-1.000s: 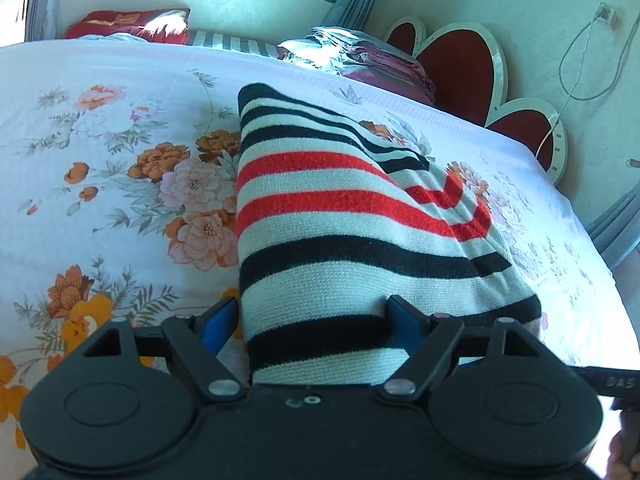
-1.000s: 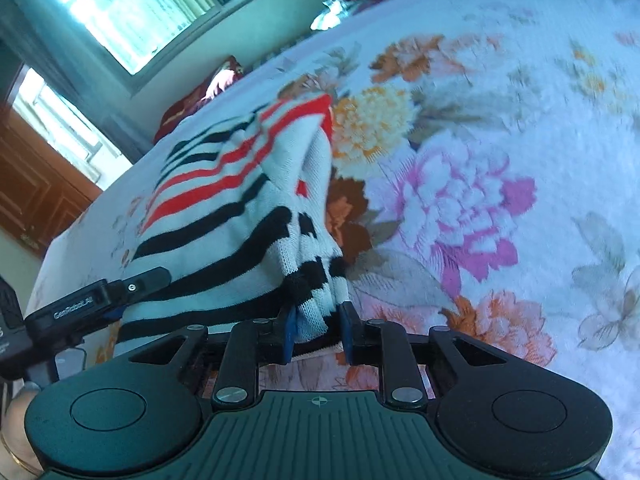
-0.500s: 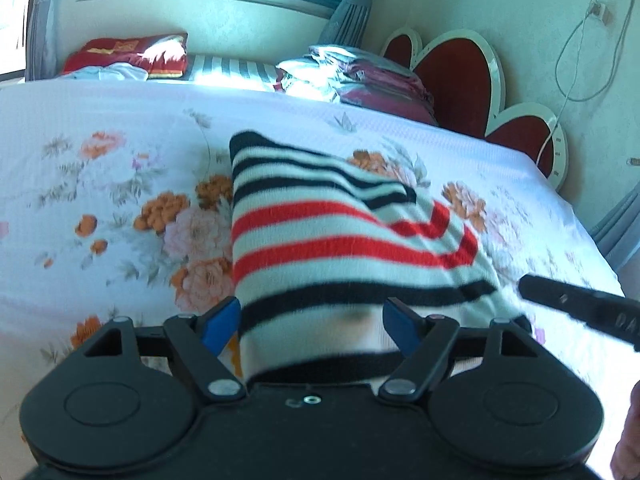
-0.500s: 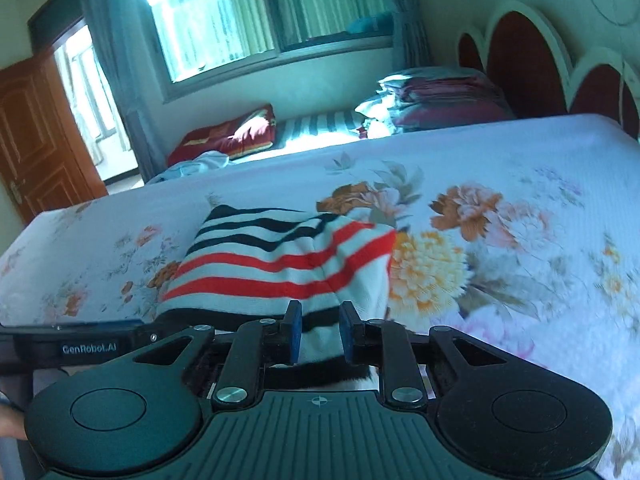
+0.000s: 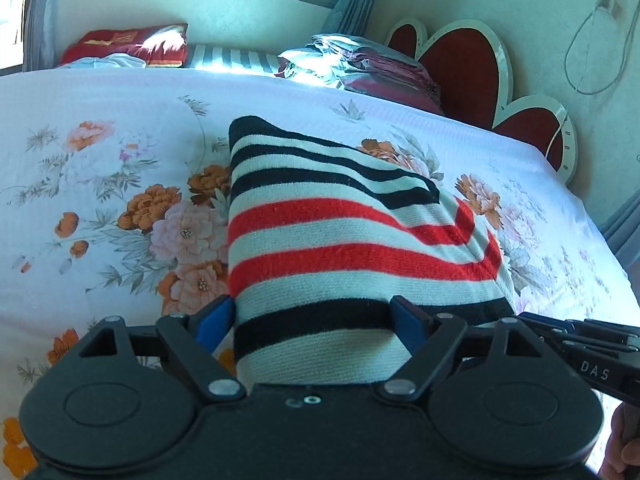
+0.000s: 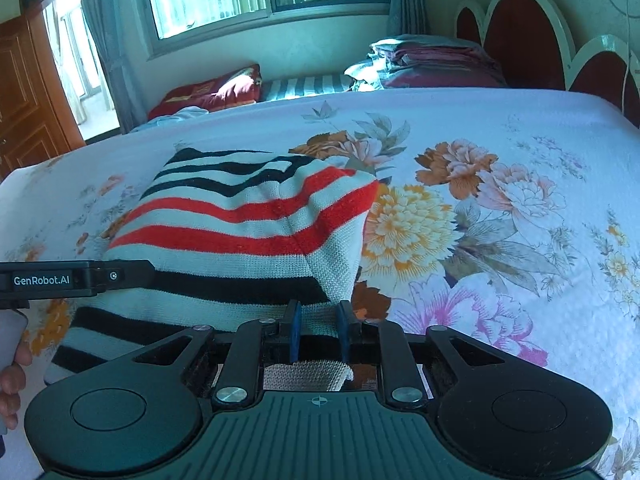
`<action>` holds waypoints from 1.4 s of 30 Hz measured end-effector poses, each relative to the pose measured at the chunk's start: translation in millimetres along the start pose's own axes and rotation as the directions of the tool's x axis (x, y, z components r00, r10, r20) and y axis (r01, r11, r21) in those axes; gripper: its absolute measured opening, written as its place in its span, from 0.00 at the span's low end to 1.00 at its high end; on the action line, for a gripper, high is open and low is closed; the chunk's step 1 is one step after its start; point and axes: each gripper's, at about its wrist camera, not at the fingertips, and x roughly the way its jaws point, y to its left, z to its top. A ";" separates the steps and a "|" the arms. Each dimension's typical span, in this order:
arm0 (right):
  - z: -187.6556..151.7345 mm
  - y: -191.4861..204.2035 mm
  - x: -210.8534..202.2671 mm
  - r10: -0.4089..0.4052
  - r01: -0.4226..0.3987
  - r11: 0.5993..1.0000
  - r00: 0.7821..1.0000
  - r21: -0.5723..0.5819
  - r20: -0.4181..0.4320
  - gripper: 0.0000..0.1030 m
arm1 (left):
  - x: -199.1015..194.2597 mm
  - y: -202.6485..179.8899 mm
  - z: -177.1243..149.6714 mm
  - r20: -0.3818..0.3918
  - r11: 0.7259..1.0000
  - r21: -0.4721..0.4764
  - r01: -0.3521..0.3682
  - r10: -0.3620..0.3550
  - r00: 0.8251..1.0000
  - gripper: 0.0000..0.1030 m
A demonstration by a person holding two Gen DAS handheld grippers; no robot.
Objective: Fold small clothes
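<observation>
A small knitted garment with black, white and red stripes (image 5: 344,248) lies folded on the floral bedspread (image 5: 100,184); it also shows in the right wrist view (image 6: 248,216). My left gripper (image 5: 308,318) is open wide, its blue-padded fingers (image 5: 212,318) astride the garment's near edge, which lies between them. My right gripper (image 6: 318,330) is shut on the garment's near right corner, with knit bunched between its pads. The left gripper's body (image 6: 76,278) shows at the left of the right wrist view.
The bedspread (image 6: 500,208) stretches to the right of the garment. A stack of folded bedding (image 5: 360,64) lies by the red heart-shaped headboard (image 5: 464,68). A red pillow (image 5: 128,40) lies under the window. A wooden door (image 6: 24,92) stands at left.
Both grippers have lifted and levelled, and the view now looks along the bed. The right gripper still pinches the garment's corner. The left gripper stays open over the near edge.
</observation>
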 end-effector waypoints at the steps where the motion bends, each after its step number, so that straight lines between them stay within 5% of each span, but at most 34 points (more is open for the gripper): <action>1: 2.8 -0.7 -2.8 0.013 -0.013 1.000 1.000 0.004 0.003 0.18 | -1.2 0.3 1.5 0.001 1.000 -0.005 0.002 -0.002 1.000 0.81; 6: 26.5 -10.1 -10.6 0.059 -0.063 0.994 0.997 0.089 0.047 0.18 | -7.0 4.6 15.1 0.039 0.997 -0.076 0.005 -0.002 0.999 0.77; 15: 72.7 -12.0 41.6 -0.017 0.015 0.991 1.000 0.129 0.015 0.18 | 22.3 -3.8 50.7 0.066 0.998 -0.060 -0.029 0.033 0.997 0.73; 21: 75.6 -27.9 73.2 -0.053 0.060 0.978 0.998 0.198 -0.043 0.18 | 44.4 -2.6 44.6 0.065 0.995 -0.005 -0.096 0.096 0.993 0.79; 26: 78.1 -37.1 79.2 -0.053 0.060 0.970 0.998 0.235 -0.037 0.18 | 50.7 11.5 34.7 0.043 0.994 -0.086 -0.067 0.071 0.997 0.80; 34: 77.0 -44.4 83.9 -0.034 0.042 0.961 0.999 0.273 -0.034 0.18 | 47.2 9.1 33.1 0.068 0.994 -0.077 -0.077 0.083 0.994 0.80; 38: 75.3 -49.3 76.9 0.020 -0.029 0.952 0.999 0.304 0.033 0.18 | 47.1 9.0 38.0 0.070 0.993 -0.092 -0.079 0.086 0.994 0.80; 42: 82.1 -36.8 76.7 -0.001 -0.015 0.977 0.997 0.213 0.073 0.09 | 50.0 10.2 44.0 0.073 0.991 -0.102 -0.085 0.092 0.993 0.79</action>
